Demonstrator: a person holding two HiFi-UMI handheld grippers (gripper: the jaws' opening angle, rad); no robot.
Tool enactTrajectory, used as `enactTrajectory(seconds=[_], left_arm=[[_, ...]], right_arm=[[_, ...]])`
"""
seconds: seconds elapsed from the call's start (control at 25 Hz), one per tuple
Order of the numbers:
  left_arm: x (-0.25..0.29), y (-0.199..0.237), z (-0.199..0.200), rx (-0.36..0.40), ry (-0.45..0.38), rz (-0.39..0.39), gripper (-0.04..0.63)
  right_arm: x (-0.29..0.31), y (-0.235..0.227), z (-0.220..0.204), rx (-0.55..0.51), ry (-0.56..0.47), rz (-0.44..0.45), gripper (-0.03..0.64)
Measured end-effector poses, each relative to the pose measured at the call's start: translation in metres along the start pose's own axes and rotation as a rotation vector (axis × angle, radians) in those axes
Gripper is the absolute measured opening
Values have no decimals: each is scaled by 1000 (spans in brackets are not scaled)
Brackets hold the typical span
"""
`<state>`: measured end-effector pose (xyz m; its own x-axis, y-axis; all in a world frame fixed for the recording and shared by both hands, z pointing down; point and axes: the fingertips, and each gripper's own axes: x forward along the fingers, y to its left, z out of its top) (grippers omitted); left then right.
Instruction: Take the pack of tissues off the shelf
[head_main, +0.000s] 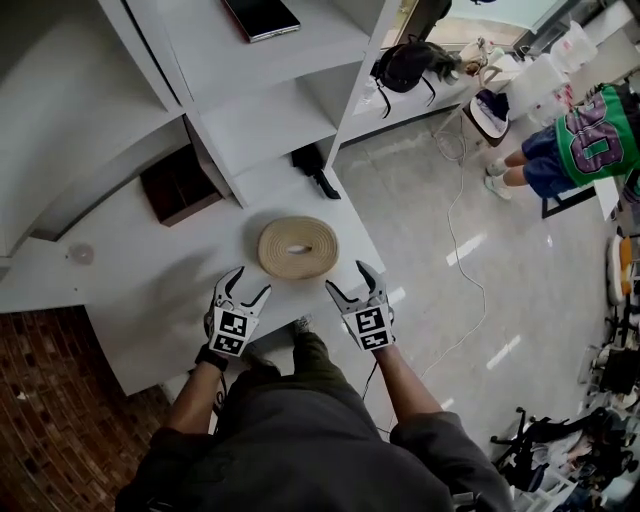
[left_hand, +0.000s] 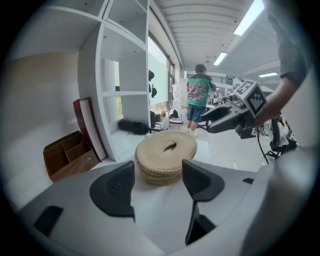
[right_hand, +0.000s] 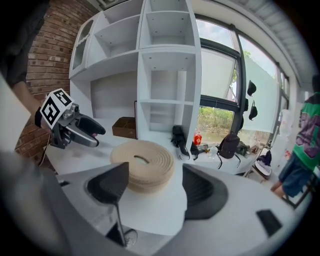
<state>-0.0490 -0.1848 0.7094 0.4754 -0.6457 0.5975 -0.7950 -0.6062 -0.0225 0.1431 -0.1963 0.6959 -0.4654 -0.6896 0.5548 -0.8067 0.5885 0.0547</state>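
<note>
Pack of tissues (head_main: 298, 247): taken to be the round woven drum with a slot in its top, the only tissue-like item in sight

Location: flat on the white ledge (head_main: 140, 300) at the foot of the shelf unit, in the open ahead of the compartments. A brown wooden organiser (head_main: 180, 185) and a black object (head_main: 315, 168) lie behind it. The placement suits a two-sided lift, since the drum's wall looks free all round

Left gripper (head_main: 250, 285): low at the ledge's near edge, tips aimed toward the drum's left flank. Jaws partly spread, nothing between the pads, drum just beyond them

Right gripper (head_main: 347, 280): mirrored toward the right flank and tilted inward. Jaws likewise partly spread and empty

Arms: both forearms reach forward from the waist and converge on the drum. The aim is probably to bracket it from either side, as it looks too broad for one jaw gap
</note>
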Motion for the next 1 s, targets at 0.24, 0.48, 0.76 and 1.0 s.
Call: enactTrajectory(seconds=[0.24,0.48,0.76,1.0], left_arm=[[-32,5,38,-2,-89,30,201],[-53,0,54,5,-132,34,139],[-69,4,59,-7,-164,65,2],[-75,4,60,-1,-174,57,1]], right_arm=[[-36,-5,36,-12,-53,-59,241],[-63,-11,54,-2,-98,-120,120],[-79,-13,67,14,-128,-159,2],[-86,-13,68,46,-135,-173,1]])
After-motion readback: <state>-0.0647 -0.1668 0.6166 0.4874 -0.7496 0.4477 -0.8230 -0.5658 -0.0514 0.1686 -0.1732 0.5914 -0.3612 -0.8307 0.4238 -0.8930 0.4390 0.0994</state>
